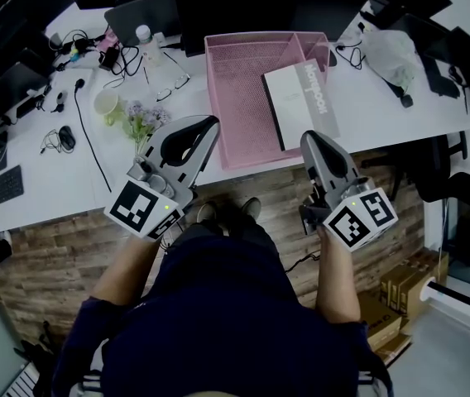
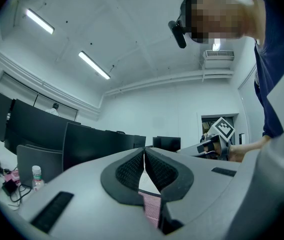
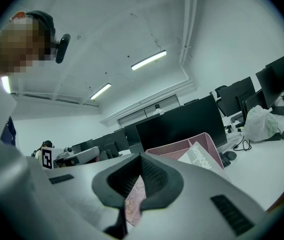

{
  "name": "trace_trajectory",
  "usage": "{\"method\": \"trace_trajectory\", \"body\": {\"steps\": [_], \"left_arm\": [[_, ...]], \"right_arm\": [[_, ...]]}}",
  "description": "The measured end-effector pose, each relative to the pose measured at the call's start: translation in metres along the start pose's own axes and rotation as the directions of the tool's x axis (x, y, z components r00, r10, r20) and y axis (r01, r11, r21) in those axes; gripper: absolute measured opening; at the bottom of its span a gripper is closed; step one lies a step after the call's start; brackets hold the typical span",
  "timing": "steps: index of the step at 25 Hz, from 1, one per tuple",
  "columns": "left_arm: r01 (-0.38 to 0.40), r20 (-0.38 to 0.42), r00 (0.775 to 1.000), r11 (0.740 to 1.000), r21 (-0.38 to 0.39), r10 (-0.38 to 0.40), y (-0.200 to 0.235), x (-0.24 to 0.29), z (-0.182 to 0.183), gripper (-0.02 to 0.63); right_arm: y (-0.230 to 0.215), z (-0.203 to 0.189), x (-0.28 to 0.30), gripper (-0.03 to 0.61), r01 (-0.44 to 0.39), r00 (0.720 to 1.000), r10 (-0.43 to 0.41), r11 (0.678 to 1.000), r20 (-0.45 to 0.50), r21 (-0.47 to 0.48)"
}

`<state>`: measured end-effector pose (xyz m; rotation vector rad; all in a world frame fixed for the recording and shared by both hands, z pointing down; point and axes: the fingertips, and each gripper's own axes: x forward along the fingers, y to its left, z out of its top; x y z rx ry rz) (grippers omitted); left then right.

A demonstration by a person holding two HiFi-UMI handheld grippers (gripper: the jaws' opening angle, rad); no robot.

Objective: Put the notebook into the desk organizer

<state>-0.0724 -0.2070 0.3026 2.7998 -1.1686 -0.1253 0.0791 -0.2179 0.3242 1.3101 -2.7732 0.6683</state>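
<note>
Head view: the notebook [image 1: 299, 104] lies slanted in the pink desk organizer [image 1: 233, 98], propped on its right wall; a nudge might tip it out.
Left gripper view: left hand-held gripper [image 2: 144, 154] closed, empty.
Right gripper view: right hand-held gripper [image 3: 138, 159] closed, empty.

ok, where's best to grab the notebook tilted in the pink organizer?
Probably the near short edge of the notebook, coming from the person's side. It lies tilted across the right part of the pink mesh desk organizer, so that edge looks exposed, and it sits just ahead of the right gripper. That gripper's jaws are shut and empty, so they must open first.
</note>
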Motion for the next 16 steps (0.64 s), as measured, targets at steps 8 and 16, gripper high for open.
{"method": "trace_trajectory", "body": {"steps": [8,16], "left_arm": [[-0.002,0.001,1.000,1.000,-0.002,0.002,-0.0027,0.0030,-0.0010,0.031],[-0.010,0.000,1.000,1.000,-0.004,0.010,-0.0037,0.0044,-0.0030,0.032]], "right_arm": [[-0.0007,-0.0001,-0.0005,0.005,-0.007,1.000,0.007,1.000,-0.005,-0.007],[-0.0017,-0.0010,-0.0012,0.005,-0.015,1.000,0.015,1.000,-0.004,-0.011]]}}
